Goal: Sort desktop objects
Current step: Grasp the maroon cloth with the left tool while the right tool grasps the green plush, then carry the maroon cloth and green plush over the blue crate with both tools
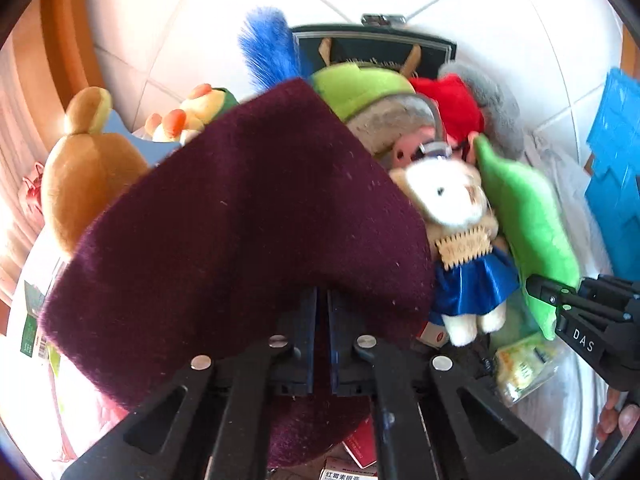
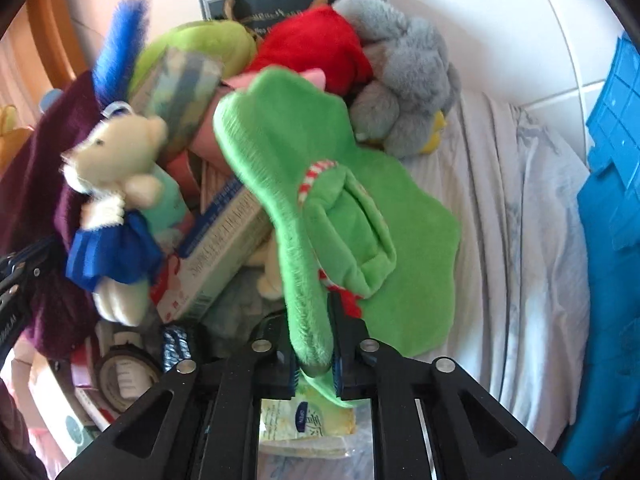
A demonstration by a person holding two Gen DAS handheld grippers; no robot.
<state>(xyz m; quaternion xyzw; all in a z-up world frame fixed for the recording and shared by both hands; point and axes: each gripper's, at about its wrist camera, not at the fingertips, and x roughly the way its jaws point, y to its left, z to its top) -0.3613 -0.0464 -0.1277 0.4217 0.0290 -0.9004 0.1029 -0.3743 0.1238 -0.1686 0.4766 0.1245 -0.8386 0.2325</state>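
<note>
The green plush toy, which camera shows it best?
The right wrist view. There the green plush toy fills the middle of the frame, its red-and-white trim visible, with the right gripper shut on its lower edge. The left wrist view shows only a narrow side of it at the right, beside the small bear.

teddy bear point(image 1: 452, 216) right of hat point(image 1: 240, 220)

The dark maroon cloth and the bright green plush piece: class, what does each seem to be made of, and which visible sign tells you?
Dark maroon cloth: seemingly felted wool or fleece; matte, fuzzy, speckled with lint.
Bright green plush piece: probably synthetic plush; short, slightly shiny pile, with stitched seams and red-and-white striped trim.
</note>
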